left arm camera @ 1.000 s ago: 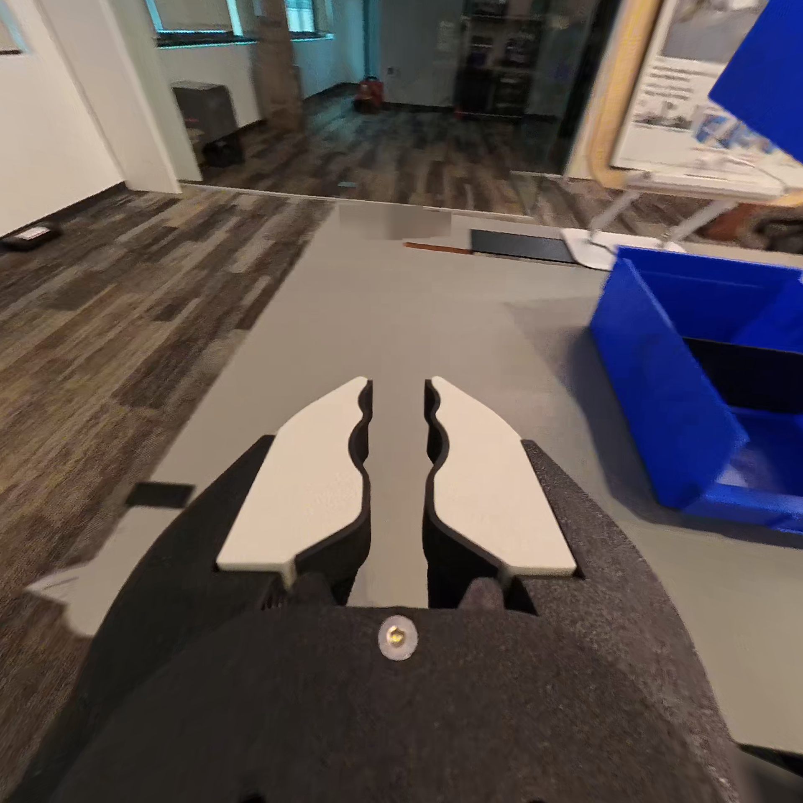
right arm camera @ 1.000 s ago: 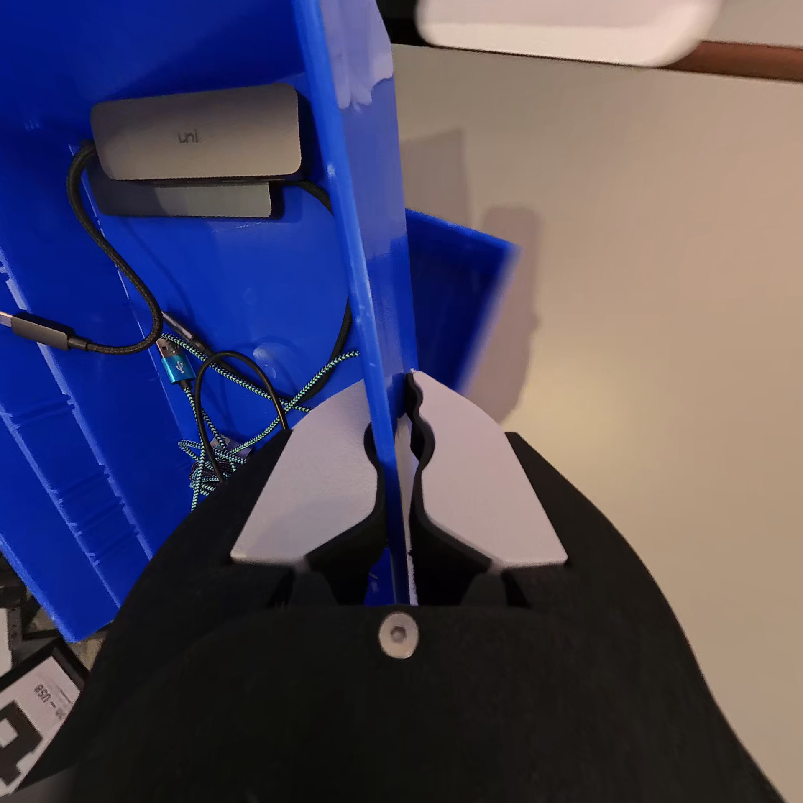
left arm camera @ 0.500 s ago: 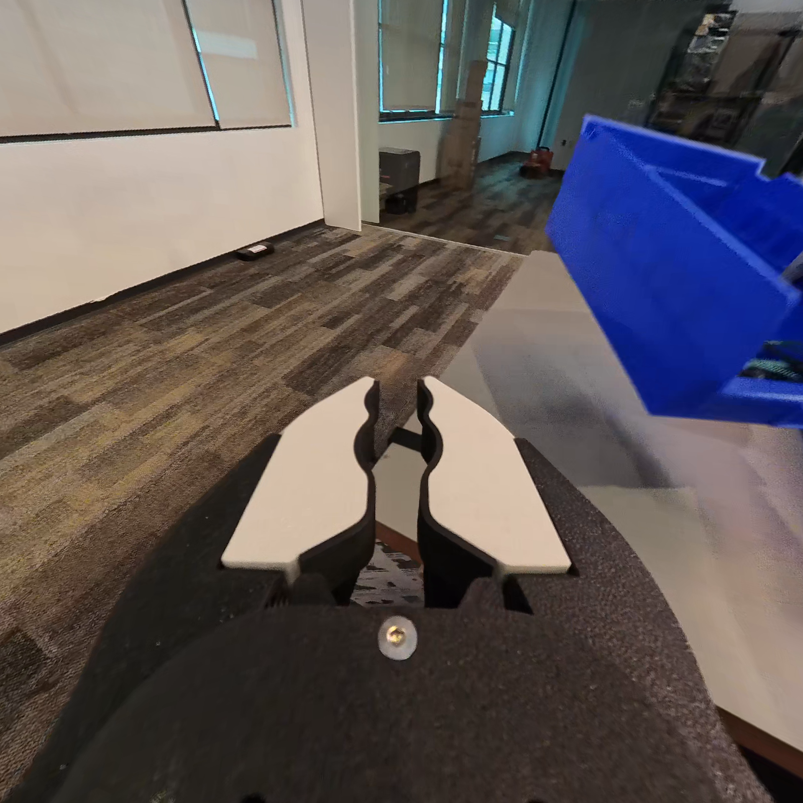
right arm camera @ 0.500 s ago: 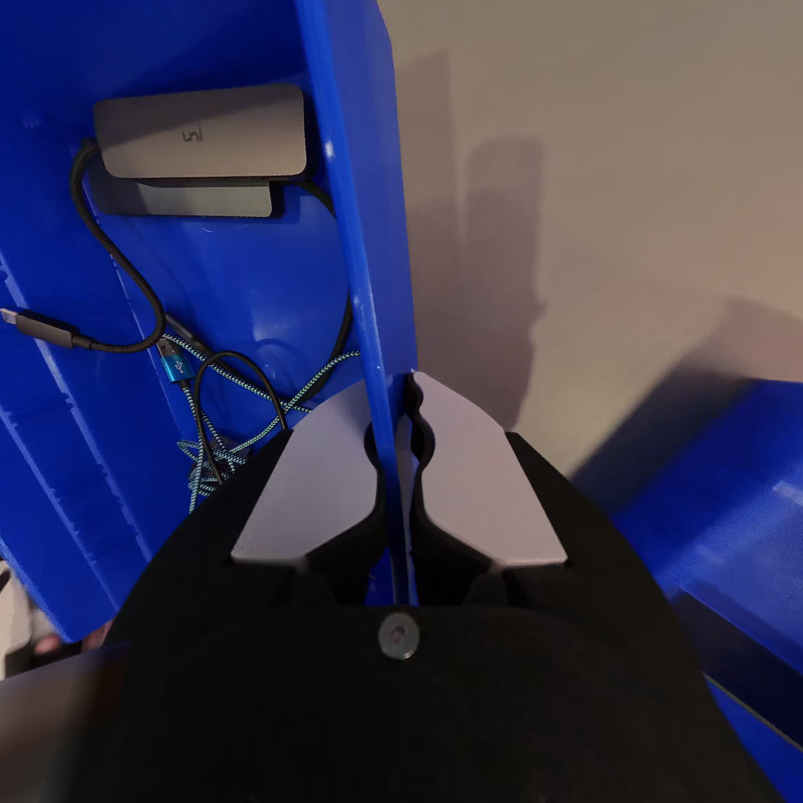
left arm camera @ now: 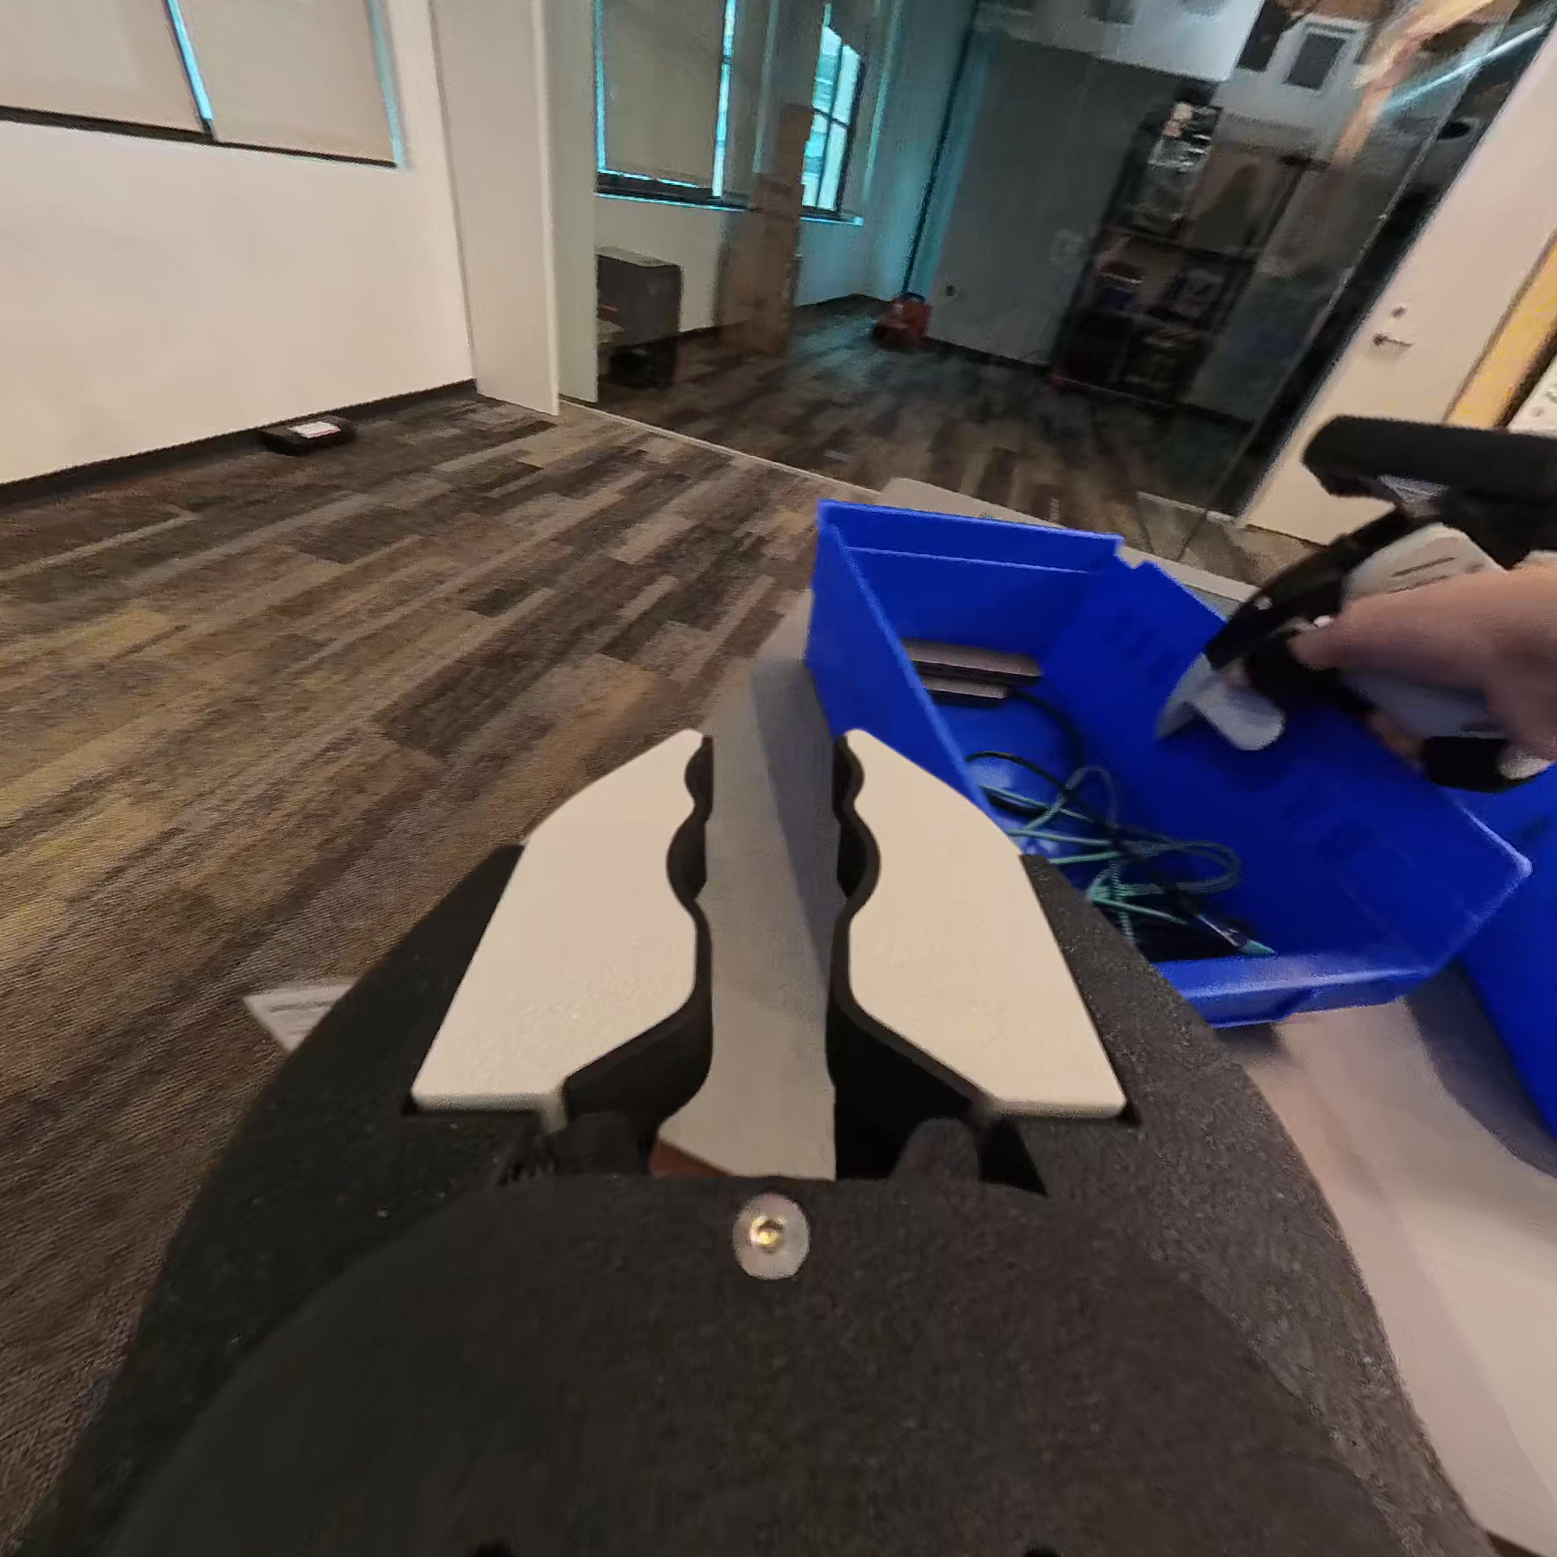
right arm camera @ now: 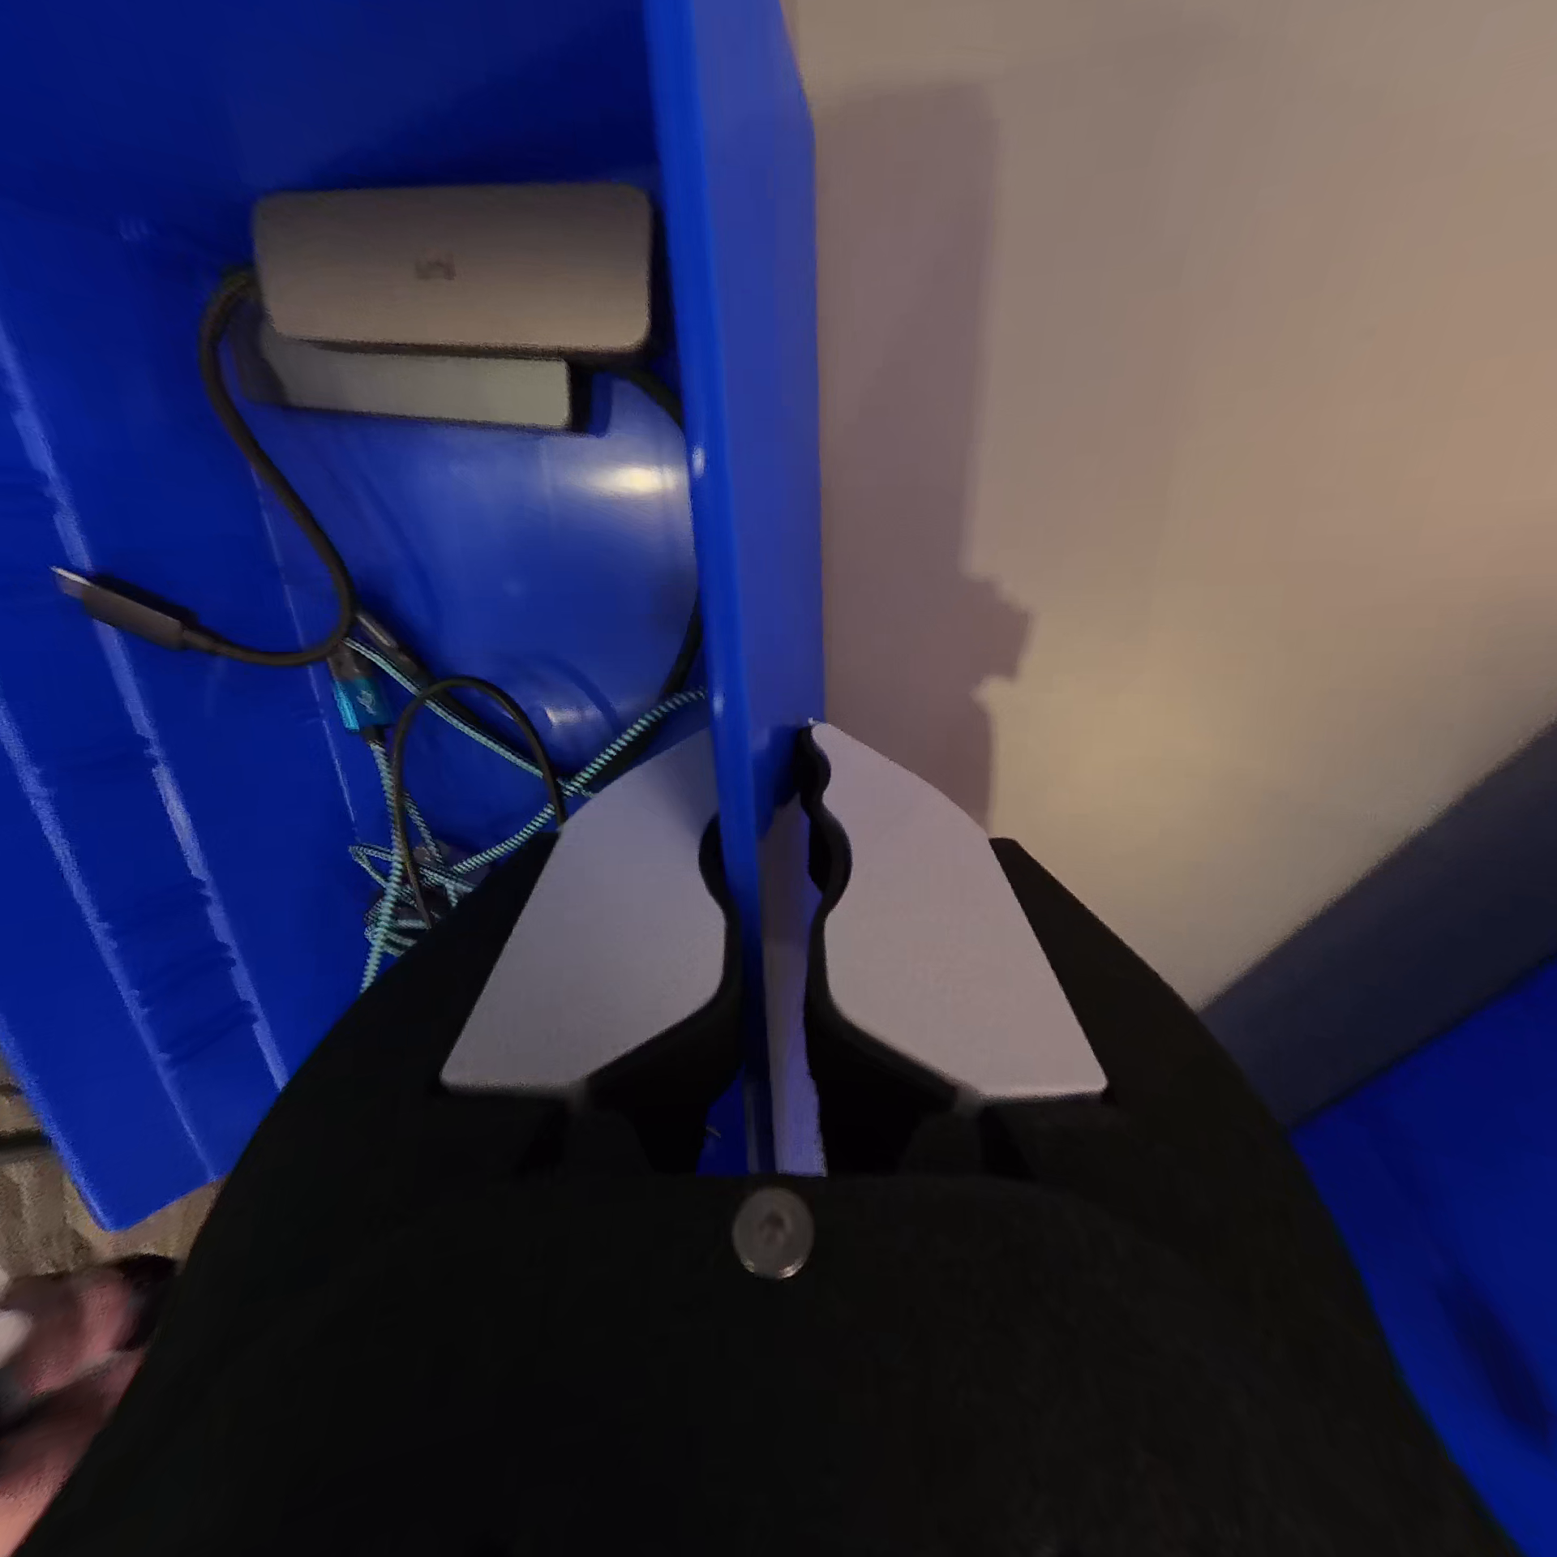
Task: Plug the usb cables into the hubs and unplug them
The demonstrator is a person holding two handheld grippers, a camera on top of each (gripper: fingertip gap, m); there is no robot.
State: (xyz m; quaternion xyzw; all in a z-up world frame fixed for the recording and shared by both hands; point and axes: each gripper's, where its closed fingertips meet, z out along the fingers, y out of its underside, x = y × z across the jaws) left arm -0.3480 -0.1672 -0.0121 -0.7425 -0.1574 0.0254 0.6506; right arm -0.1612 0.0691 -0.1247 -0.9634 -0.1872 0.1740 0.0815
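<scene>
A blue bin (left arm camera: 885, 674) sits near the grey table's left edge. It holds two stacked grey USB hubs (left arm camera: 969, 666) and a tangle of teal and black cables (left arm camera: 1120, 834). My right gripper (left arm camera: 1213, 716), held by a hand, is clamped on the bin's far side wall. In the right wrist view my right gripper (right arm camera: 762, 741) is shut on that wall (right arm camera: 733, 421). The hubs (right arm camera: 455, 270), a teal plug (right arm camera: 358, 699) and a grey plug (right arm camera: 126, 607) lie inside. My left gripper (left arm camera: 771, 750) is open and empty, just left of the bin.
A second blue bin (left arm camera: 1516, 969) stands at the right, also in the right wrist view (right arm camera: 1432, 1222). The grey table (left arm camera: 758, 927) ends just left of my left gripper, with carpet floor (left arm camera: 337, 674) beyond. A glass partition stands behind. The tips of one gripper are about 30 cm away from the tips of the other. The teal plug (right arm camera: 358, 699) is about 15 cm from my right fingertips and 20 cm from my left.
The right gripper has carried the bin from high in the air down beside the left gripper. The left gripper's view has swung and its jaws have widened a little.
</scene>
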